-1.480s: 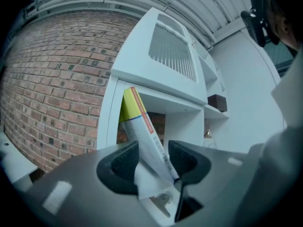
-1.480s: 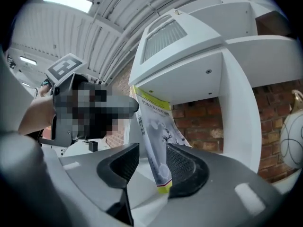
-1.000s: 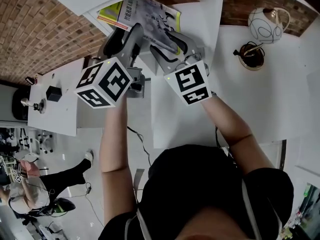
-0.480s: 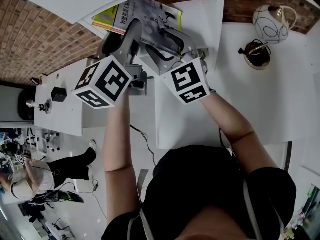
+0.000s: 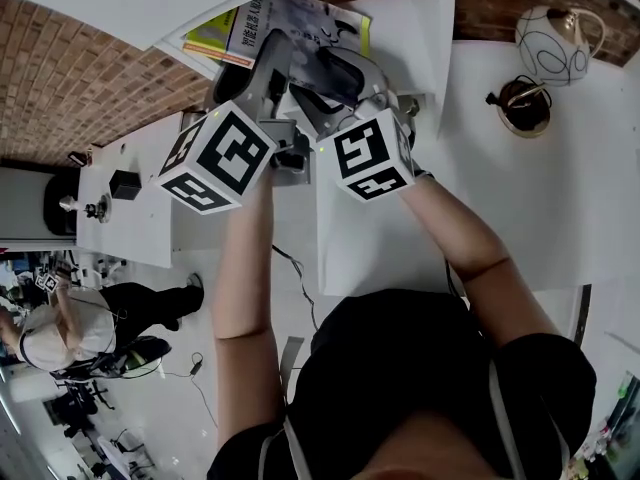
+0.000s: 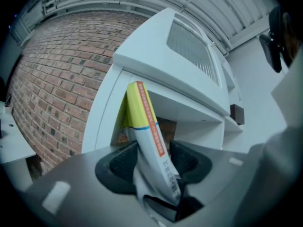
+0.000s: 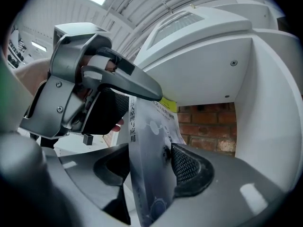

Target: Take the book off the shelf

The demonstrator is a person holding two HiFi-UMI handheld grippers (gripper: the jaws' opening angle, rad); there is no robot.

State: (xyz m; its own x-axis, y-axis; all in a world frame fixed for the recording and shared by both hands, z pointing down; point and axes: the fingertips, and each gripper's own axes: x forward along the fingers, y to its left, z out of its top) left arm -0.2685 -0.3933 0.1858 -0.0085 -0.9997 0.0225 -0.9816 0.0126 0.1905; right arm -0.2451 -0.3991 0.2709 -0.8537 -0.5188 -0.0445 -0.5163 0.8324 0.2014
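Note:
A book (image 5: 300, 20) with a grey cover and a yellow top leans in the opening of the white shelf (image 5: 428, 28). My left gripper (image 5: 262, 60) reaches up to it and is shut on its spine edge. In the left gripper view the book (image 6: 142, 122) stands pinched between both pads of that gripper (image 6: 154, 162). My right gripper (image 5: 340, 73) is just to the right of the left one. In the right gripper view the book's cover (image 7: 147, 126) stands between the jaws of the right gripper (image 7: 149, 163). It lies against the right pad with a gap at the left pad, so this gripper is open.
A white table (image 5: 520, 198) carries a round white patterned pot (image 5: 555, 33) and a small dark dish (image 5: 520, 103) at the right. A brick wall (image 5: 90, 58) stands behind the shelf. Lower left are a side table with a black box (image 5: 125, 183) and a person (image 5: 70, 328).
The two marker cubes have drawn closer together below the shelf opening. The book still leans in the shelf mouth with the left gripper on it.

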